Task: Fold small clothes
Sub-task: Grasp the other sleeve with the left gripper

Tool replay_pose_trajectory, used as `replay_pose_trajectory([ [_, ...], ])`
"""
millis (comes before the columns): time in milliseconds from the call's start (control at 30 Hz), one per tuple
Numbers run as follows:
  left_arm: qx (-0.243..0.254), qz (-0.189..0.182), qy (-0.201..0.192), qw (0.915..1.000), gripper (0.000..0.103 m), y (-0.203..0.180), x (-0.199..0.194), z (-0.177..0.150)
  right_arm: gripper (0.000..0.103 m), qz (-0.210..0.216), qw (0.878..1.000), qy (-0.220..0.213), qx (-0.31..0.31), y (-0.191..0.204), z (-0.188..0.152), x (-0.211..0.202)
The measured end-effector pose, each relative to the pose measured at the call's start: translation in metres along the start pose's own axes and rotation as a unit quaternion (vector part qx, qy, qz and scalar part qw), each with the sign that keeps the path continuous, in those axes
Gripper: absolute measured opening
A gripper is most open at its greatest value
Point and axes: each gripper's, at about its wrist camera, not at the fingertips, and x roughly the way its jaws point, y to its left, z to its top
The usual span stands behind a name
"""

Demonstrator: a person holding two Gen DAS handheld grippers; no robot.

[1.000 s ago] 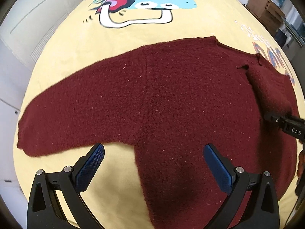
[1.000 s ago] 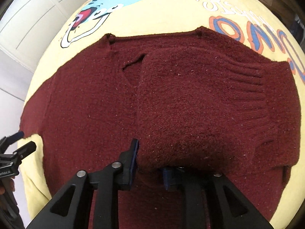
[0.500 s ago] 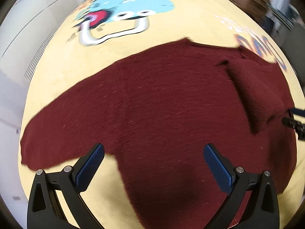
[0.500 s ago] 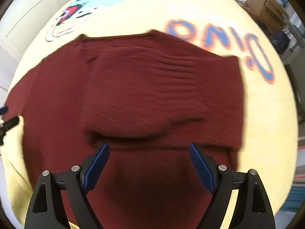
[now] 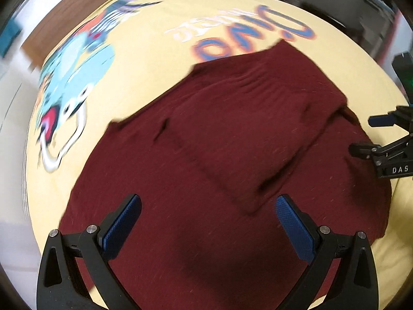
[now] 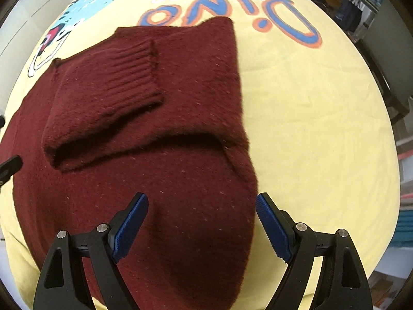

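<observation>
The sweater [image 6: 160,160] lies flat on the yellow sheet [image 6: 309,118], just below its "Dino" print, one sleeve [image 6: 108,98] folded across the body. Both the left gripper [image 5: 206,222] and right gripper [image 6: 201,219] hover over it with fingers spread wide, holding nothing. The other sleeve probably comes next: pinch near its cuff, lift low, and lay it across without dragging the body. That sleeve is out of view, and the left view is blurred.

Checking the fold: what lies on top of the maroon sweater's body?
The folded-in sleeve with its ribbed cuff lies across the maroon sweater. The sweater fabric beneath it is hidden.
</observation>
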Motion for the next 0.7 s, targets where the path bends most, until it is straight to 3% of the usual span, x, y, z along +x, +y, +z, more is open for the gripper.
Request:
replay_pose_trajectory([
  [300,0.078,0.013,0.039,0.9961,0.102,-0.041,0.059,0.038,0.086,0.02,0.999,0.001,0.03,-0.025,-0.005,0.005],
  [400,0.073,0.021,0.056,0.9956,0.091,-0.042,0.077,0.048,0.086,0.026,0.999,0.005,0.039,-0.029,-0.01,0.007],
  [467,0.066,0.007,0.065,0.9957,0.067,-0.041,0.088,0.055,0.086,0.03,0.999,0.01,0.043,-0.036,-0.013,0.011],
  [500,0.063,0.005,0.069,0.9956,0.061,-0.04,0.092,0.057,0.086,0.032,0.998,0.012,0.043,-0.039,-0.015,0.012],
  [567,0.055,-0.009,0.075,0.9956,0.034,-0.036,0.099,0.06,0.086,0.033,0.998,0.015,0.042,-0.041,-0.017,0.015],
  [633,0.041,-0.017,0.069,0.9967,0.015,-0.028,0.1,0.065,0.086,0.033,0.998,0.018,0.041,-0.042,-0.018,0.017],
  [700,0.012,-0.016,0.043,0.9989,0.015,-0.011,0.093,0.069,0.086,0.033,0.998,0.017,0.042,-0.044,-0.018,0.016],
])
